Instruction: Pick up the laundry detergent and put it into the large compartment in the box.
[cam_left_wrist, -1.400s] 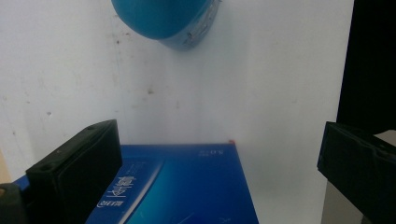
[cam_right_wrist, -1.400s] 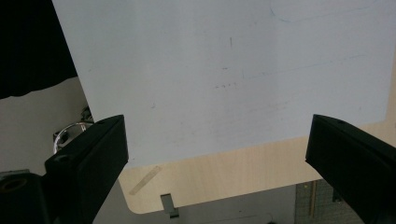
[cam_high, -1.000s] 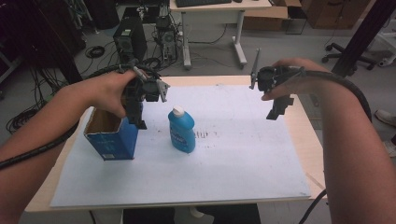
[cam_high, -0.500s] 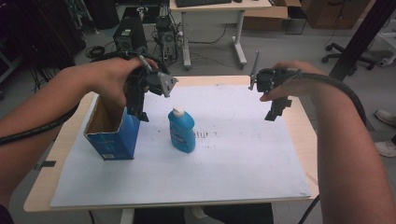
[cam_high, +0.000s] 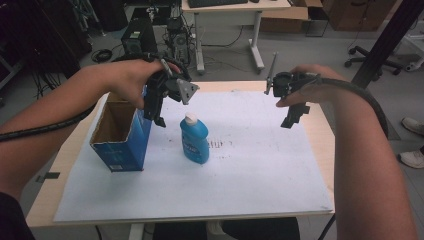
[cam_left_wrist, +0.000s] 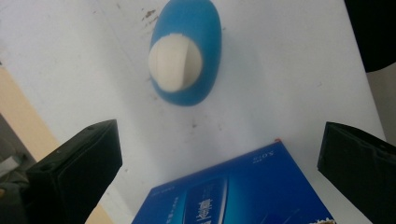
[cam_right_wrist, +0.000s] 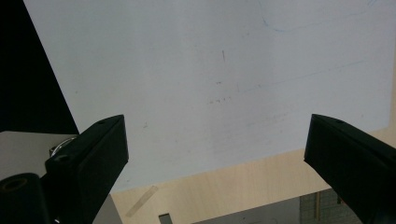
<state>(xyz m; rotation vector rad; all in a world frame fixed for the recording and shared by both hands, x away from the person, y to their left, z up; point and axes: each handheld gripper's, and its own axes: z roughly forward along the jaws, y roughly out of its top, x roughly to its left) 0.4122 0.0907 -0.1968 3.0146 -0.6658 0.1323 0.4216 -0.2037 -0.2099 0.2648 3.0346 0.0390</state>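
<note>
White paper sheet (cam_high: 250, 170) is covering a wooden table (cam_high: 320, 135) in a lab room. Blue bottle (cam_high: 194, 139) with a white cap is standing upright left of centre on the sheet, just right of the open blue box (cam_high: 122, 137). Left gripper (cam_high: 159, 119) is hovering over the gap between box and bottle, jaws spread wide, holding nothing. Right gripper (cam_high: 289, 121) is hanging at far right, jaws apart, empty, apparently clear of the sheet.

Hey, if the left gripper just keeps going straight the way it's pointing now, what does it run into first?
Most likely the blue box: the left gripper hangs open and pointing down, with the box's near side between its jaws in its own view. The blue bottle stands farther along. Depth is unclear, so it might graze past onto the white paper.
</note>
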